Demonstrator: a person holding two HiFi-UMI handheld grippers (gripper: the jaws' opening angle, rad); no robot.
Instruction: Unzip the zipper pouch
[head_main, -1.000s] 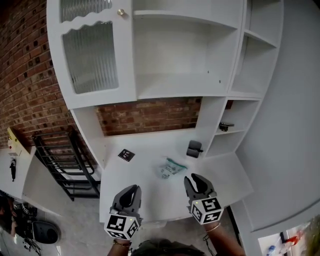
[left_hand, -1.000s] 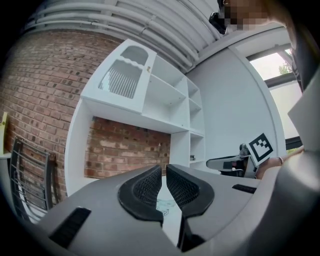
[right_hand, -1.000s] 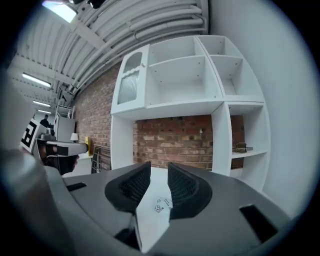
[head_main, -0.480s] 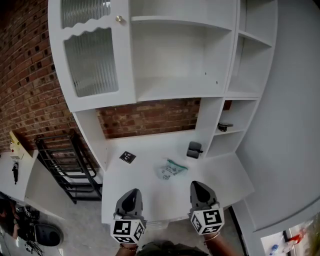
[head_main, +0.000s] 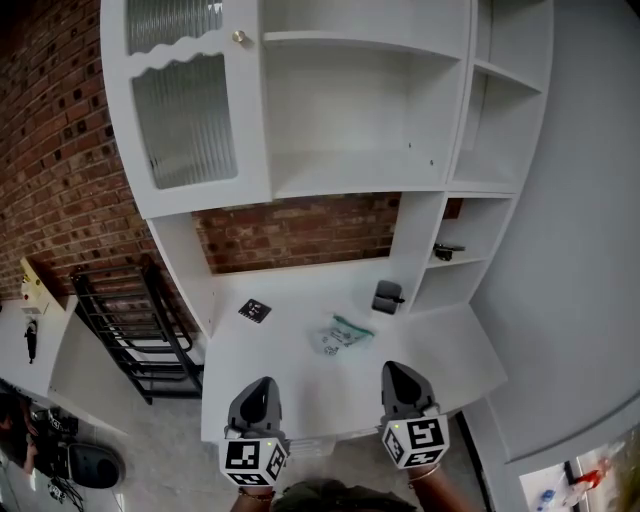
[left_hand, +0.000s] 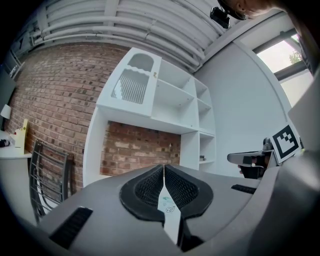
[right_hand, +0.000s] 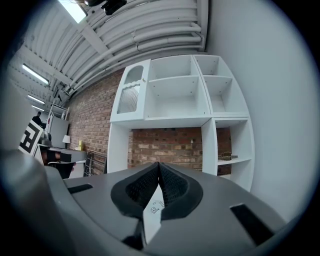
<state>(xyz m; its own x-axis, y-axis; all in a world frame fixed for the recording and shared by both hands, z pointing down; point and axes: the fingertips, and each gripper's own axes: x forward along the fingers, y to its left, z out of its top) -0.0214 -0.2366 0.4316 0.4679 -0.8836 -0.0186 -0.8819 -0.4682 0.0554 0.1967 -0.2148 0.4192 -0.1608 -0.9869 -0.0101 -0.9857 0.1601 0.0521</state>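
Observation:
The zipper pouch (head_main: 340, 335), clear with green print, lies flat on the white desk (head_main: 440, 360), near its middle. Both grippers hang over the desk's near edge, short of the pouch and apart from it. My left gripper (head_main: 260, 383) is shut with nothing held. My right gripper (head_main: 393, 368) is also shut and empty. In the left gripper view the jaws (left_hand: 163, 168) meet at the tips, and a sliver of the pouch (left_hand: 167, 207) shows in the gap behind them. The right gripper view has its jaws (right_hand: 159, 164) pressed together, with the pouch (right_hand: 154, 206) again only a sliver.
A black marker tile (head_main: 254, 310) lies at the desk's back left. A small dark device (head_main: 386, 297) stands at the back near the shelf upright. White shelving with a ribbed-glass door (head_main: 185, 115) rises behind. A black metal rack (head_main: 125, 325) stands left of the desk.
The right gripper's jaws have come together from slightly apart. Both grippers have drawn back a little toward me. The pouch has not moved.

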